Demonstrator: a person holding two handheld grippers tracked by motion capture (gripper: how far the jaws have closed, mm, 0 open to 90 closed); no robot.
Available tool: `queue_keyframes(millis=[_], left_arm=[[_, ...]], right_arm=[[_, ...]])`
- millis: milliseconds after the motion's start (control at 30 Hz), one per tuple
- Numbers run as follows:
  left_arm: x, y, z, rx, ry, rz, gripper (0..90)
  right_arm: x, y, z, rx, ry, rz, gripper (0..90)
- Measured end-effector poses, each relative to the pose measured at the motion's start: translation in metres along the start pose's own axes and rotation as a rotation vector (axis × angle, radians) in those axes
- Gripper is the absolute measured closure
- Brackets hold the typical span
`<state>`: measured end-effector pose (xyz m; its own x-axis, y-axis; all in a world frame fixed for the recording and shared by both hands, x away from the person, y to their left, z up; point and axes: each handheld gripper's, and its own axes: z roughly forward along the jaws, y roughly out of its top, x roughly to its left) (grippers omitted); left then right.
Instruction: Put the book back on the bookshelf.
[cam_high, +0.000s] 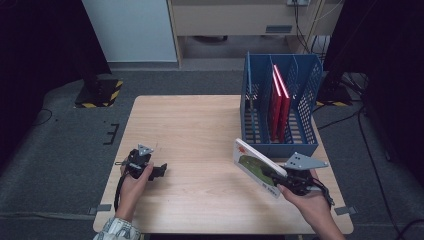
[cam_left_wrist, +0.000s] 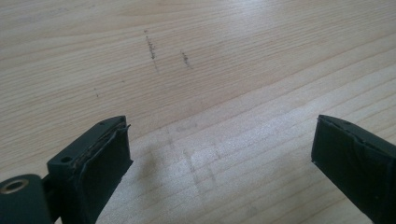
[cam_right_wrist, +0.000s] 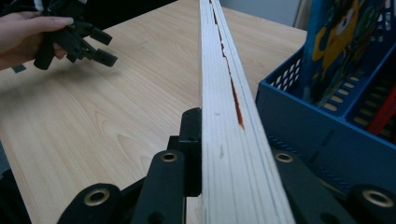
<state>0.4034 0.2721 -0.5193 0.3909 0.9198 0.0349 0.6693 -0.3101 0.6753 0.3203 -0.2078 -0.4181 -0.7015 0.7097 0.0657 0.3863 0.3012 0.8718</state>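
Tongs on the right (cam_high: 281, 179) pinch a thin picture book (cam_high: 257, 167) by its lower edge, low and right of centre in the high view, holding it tilted above the desk (cam_high: 190, 130) just in front of the blue file rack (cam_high: 280, 102). From there, the step in hand looks like slotting the book into the rack. To do it well, I would stand the book fully upright first, line its edge up with an empty compartment, clear the rack's front wall, and lower it straight so it does not catch a divider or the two red books (cam_high: 280, 102) already standing in the middle slot. The grip sits near one corner, so the far end could swing; a slow approach helps.

The left tongs (cam_high: 159, 171) rest spread and empty at the lower left of the high view, well apart from the book.

The right gripper view looks along the book's page edges (cam_right_wrist: 224, 93) clamped between the jaws and shows a cartoon-covered book (cam_right_wrist: 341, 42) in the rack's near compartment at upper right, which the high view hides behind the rack wall. The left gripper view gives bare wood grain and faint pencil marks (cam_left_wrist: 152, 46) between the open pads (cam_left_wrist: 105, 161).
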Motion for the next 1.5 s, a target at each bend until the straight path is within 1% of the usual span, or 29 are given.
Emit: queue_keyframes(millis=[100,267,367,433,567,600,700,833,1000,1167,1300,1367,1467,1500], left_arm=[[0.0,0.0,0.0,0.0,-0.002,-0.004,4.2],[0.0,-0.001,0.001,0.004,-0.002,-0.002,4.1],[0.0,-0.001,0.002,0.011,0.007,-0.008,4.1],[0.001,-0.002,0.002,0.014,0.01,-0.002,4.4],[0.002,-0.002,0.001,0.009,0.012,-0.011,4.6],[0.003,-0.002,0.001,0.012,0.01,-0.015,4.6],[0.002,-0.002,0.002,0.018,0.011,-0.01,4.6],[0.002,-0.002,0.004,0.031,0.015,-0.005,4.7],[0.003,-0.005,0.004,0.027,0.019,-0.013,4.7],[0.004,-0.005,0.005,0.034,0.018,-0.018,4.7],[0.004,-0.005,0.005,0.036,0.021,-0.022,4.7],[0.005,-0.006,0.006,0.051,0.024,-0.023,4.7],[0.005,-0.007,0.006,0.051,0.021,-0.031,4.5],[0.005,-0.007,0.006,0.049,0.022,-0.035,4.4]], right_arm=[[-0.003,0.004,-0.004,-0.013,-0.008,0.011,75.8],[-0.007,0.014,-0.012,-0.028,-0.029,0.003,75.8],[-0.012,0.018,-0.019,-0.04,-0.051,0.007,75.8],[-0.016,0.019,-0.023,-0.049,-0.063,0.019,75.8],[-0.022,0.02,-0.029,-0.065,-0.101,0.041,75.8],[-0.024,0.02,-0.03,-0.069,-0.105,0.048,75.8],[-0.027,0.021,-0.034,-0.077,-0.115,0.057,75.8],[-0.031,0.023,-0.038,-0.08,-0.133,0.052,75.8],[-0.035,0.029,-0.042,-0.097,-0.163,0.064,75.8],[-0.041,0.033,-0.047,-0.108,-0.189,0.075,75.8],[-0.045,0.036,-0.051,-0.113,-0.204,0.077,75.8],[-0.047,0.037,-0.053,-0.112,-0.212,0.076,75.8],[-0.049,0.037,-0.055,-0.113,-0.219,0.077,75.8],[-0.053,0.038,-0.056,-0.119,-0.235,0.084,75.8]])
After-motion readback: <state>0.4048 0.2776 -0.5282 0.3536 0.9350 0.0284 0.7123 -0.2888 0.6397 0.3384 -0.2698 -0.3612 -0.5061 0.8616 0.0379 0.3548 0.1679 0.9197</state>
